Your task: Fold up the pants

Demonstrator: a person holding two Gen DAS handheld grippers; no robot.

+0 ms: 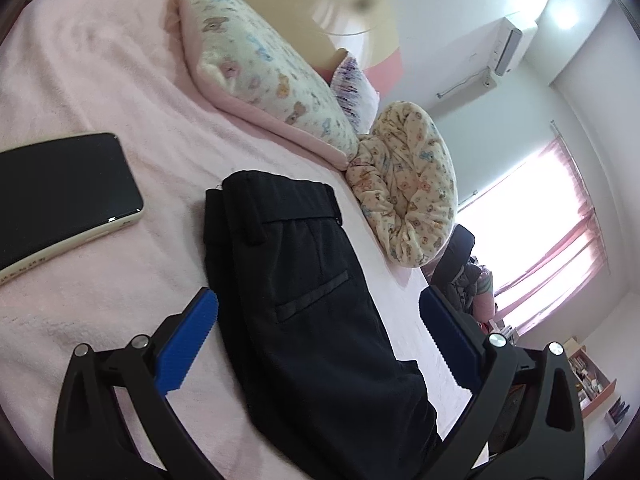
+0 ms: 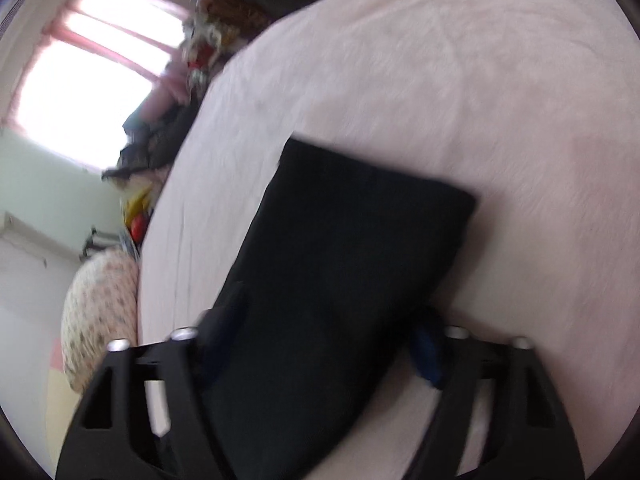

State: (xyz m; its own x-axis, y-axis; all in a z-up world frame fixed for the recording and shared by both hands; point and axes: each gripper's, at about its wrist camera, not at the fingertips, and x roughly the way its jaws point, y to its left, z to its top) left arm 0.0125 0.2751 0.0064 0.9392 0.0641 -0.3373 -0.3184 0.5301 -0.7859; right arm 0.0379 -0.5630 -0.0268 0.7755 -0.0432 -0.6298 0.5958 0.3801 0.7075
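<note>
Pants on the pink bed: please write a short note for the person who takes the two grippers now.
Left gripper: open, jaws on either side of the black pants below the waistband, not pressing.
Right gripper: jaws partly closed around the hem end of the pants; the blur hides whether the pads press.
Pants lie flat on the pink bed cover, legs stacked together. A phone lies beside the waistband.
Done: legs laid together. Left: fold hem end toward waistband.
</note>
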